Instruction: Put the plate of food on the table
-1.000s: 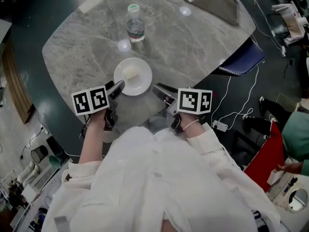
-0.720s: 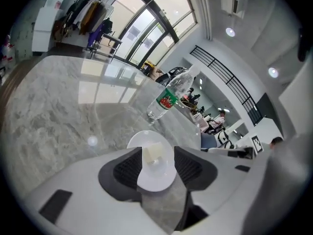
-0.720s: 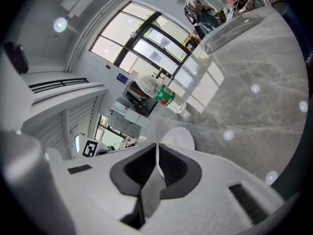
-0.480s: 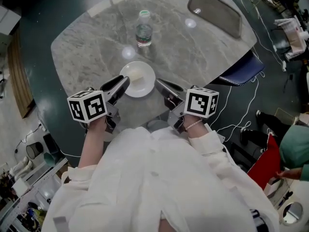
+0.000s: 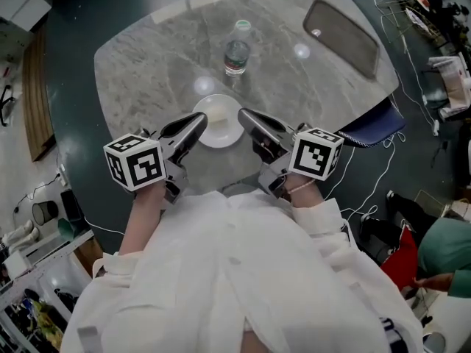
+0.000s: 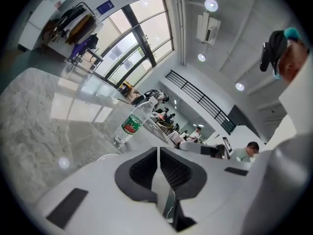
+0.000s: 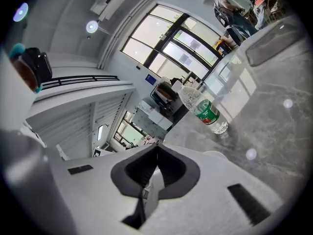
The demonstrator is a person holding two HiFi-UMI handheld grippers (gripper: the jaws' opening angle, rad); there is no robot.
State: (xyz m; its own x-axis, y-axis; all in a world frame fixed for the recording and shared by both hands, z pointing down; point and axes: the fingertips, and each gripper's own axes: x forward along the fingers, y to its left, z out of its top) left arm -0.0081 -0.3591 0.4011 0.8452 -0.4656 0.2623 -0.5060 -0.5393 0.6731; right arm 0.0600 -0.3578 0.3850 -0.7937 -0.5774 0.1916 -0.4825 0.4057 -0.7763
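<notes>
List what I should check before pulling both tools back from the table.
1. Plate flat on the table: ok.
2. Left tool shut, nothing between its jaws: ok.
3. Right tool shut, nothing between its jaws: ok.
4. Tool tips off the plate rim: cannot tell; they overlap it from above.
5. Bottle upright, apart from the plate: ok.

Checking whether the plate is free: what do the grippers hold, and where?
Nothing. The left gripper and right gripper have just closed empty; the plate sits on the table.
</notes>
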